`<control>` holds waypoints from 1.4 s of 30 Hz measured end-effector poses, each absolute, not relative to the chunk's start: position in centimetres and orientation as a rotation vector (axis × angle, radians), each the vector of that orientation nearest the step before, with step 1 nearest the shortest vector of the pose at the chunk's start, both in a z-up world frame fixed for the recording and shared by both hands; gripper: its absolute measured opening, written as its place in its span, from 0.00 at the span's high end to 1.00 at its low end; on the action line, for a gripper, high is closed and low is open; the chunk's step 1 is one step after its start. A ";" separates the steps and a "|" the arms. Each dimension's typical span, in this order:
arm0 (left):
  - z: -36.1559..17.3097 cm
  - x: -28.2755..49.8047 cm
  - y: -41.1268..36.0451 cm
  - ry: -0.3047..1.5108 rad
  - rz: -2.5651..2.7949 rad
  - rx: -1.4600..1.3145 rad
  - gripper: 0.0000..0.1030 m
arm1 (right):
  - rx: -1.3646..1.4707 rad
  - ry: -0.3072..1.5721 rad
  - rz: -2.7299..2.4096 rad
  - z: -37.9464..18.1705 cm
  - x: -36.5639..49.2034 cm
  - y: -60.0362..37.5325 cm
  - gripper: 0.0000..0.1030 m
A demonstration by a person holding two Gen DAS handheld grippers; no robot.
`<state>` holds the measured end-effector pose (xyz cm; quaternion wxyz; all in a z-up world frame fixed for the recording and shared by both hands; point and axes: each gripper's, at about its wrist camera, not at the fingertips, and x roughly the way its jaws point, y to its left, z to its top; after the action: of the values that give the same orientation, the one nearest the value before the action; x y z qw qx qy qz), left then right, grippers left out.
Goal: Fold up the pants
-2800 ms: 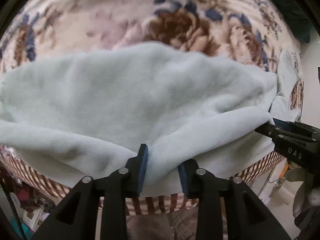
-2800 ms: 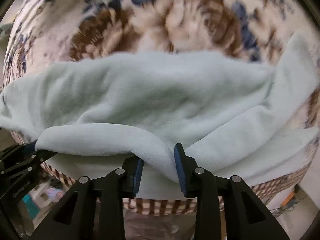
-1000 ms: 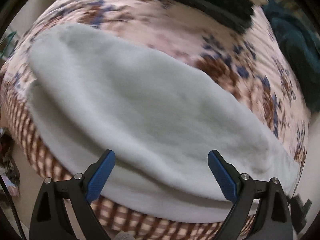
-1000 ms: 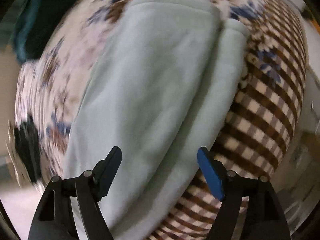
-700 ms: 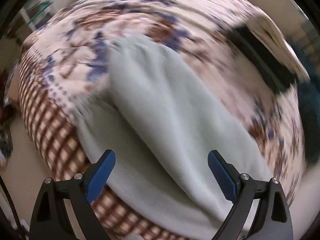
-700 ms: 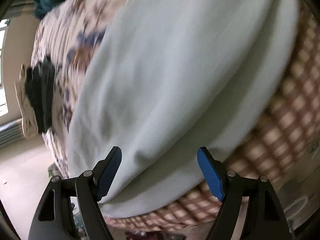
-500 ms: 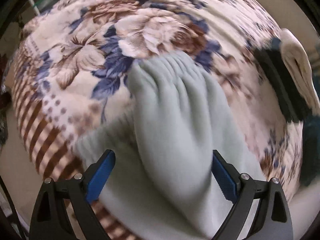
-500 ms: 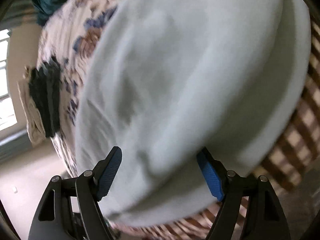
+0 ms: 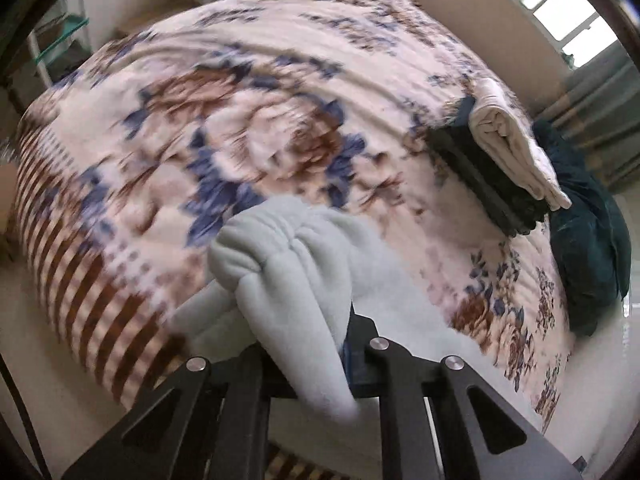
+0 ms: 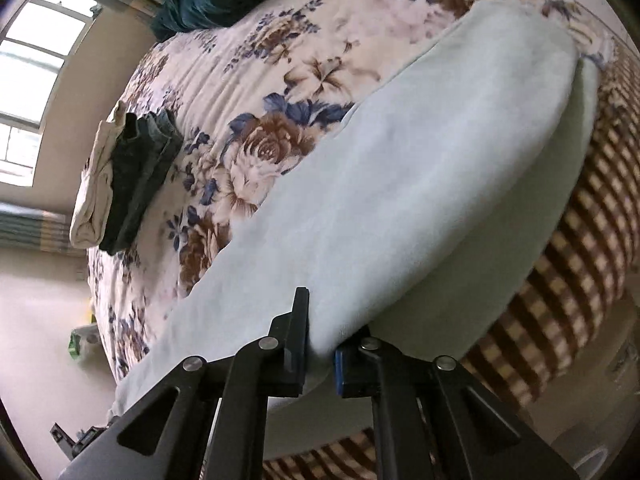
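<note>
Pale mint fleece pants lie folded lengthwise along the near edge of a bed. My left gripper is shut on a bunched end of the pants, whose cloth drapes over and hides the fingertips. My right gripper is shut on the pants' long edge, with cloth pinched between the black jaws. The pants stretch away from the right gripper toward the far end over the checked border.
The bed has a floral blanket with a brown checked border. A stack of folded clothes, cream over dark, lies on the bed; it also shows in the right wrist view. A dark teal heap lies beyond it.
Both grippers were open half a second ago above the pants. Both have now closed on the cloth, the left on a bunched end, the right on the long edge.
</note>
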<state>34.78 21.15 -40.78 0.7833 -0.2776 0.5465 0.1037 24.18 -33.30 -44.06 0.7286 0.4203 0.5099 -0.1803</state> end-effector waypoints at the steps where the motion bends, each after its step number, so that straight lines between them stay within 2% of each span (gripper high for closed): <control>1: -41.5 34.2 21.6 1.201 0.238 -0.599 0.91 | 0.931 1.134 -0.396 -43.8 23.6 -33.3 0.90; 6: -46.9 31.1 22.9 1.337 0.300 -0.588 0.89 | 0.933 1.254 -0.420 -46.7 19.9 -32.8 0.90; 8: -49.0 29.9 23.3 1.383 0.338 -0.622 0.84 | 0.936 1.292 -0.450 -48.9 18.7 -32.4 0.90; 9: -49.8 29.4 23.4 1.411 0.350 -0.645 0.78 | 0.948 1.314 -0.453 -50.2 18.5 -32.2 0.90; 10: -50.2 29.1 23.5 1.430 0.362 -0.659 0.72 | 0.967 1.328 -0.460 -51.3 18.3 -32.3 0.88; 11: -50.2 28.7 23.4 1.443 0.371 -0.673 0.70 | 0.998 1.335 -0.463 -52.2 18.2 -32.4 0.85; 12: -49.8 28.4 23.1 1.452 0.378 -0.663 0.67 | 1.036 1.341 -0.458 -52.8 18.0 -32.6 0.75; 13: -49.3 28.2 22.5 1.465 0.384 -0.623 0.64 | 1.081 1.378 -0.443 -53.7 17.9 -32.8 0.49; 14: -48.5 28.0 21.6 1.476 0.379 -0.561 0.63 | 1.107 1.403 -0.421 -54.2 17.8 -32.8 0.33; 15: -47.4 27.9 20.2 1.481 0.367 -0.481 0.55 | 1.124 1.404 -0.401 -54.3 17.6 -32.7 0.20; 16: -46.5 27.9 18.8 1.491 0.355 -0.393 0.35 | 1.144 1.379 -0.365 -53.8 17.1 -32.8 0.20; 18: -45.0 27.7 15.2 1.494 0.305 -0.247 0.17 | 1.127 1.375 -0.346 -52.9 16.6 -32.8 0.20; 20: -43.8 27.7 10.9 1.468 0.207 -0.154 0.17 | 1.096 1.372 -0.352 -51.6 15.8 -33.2 0.20; 22: -43.4 28.1 6.0 1.460 0.104 -0.057 0.09 | 1.114 1.337 -0.408 -50.4 14.7 -35.1 0.20; 31: -46.2 33.6 -15.6 1.433 -0.245 0.071 0.08 | 1.094 0.987 -0.752 -46.4 13.2 -53.0 0.20; 34: -47.9 35.1 -21.2 1.406 -0.287 0.155 0.08 | 1.070 0.927 -0.828 -47.5 14.4 -60.6 0.20; 38: -50.3 35.9 -26.1 1.401 -0.311 0.257 0.08 | 1.111 0.950 -0.856 -51.1 16.4 -67.6 0.21; 39: -50.7 36.0 -26.8 1.404 -0.308 0.274 0.08 | 1.121 0.962 -0.852 -51.8 17.0 -68.2 0.33; 40: -51.0 36.1 -27.2 1.407 -0.308 0.276 0.08 | 1.145 0.971 -0.843 -53.0 17.5 -69.0 0.56; 42: -51.5 36.1 -27.6 1.421 -0.296 0.282 0.08 | 1.119 0.986 -0.824 -53.2 18.2 -69.6 0.81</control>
<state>36.06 -27.58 -51.47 0.7390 0.1285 0.6474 -0.1348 18.21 -69.63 -53.22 0.6587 0.4942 0.4354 -0.3639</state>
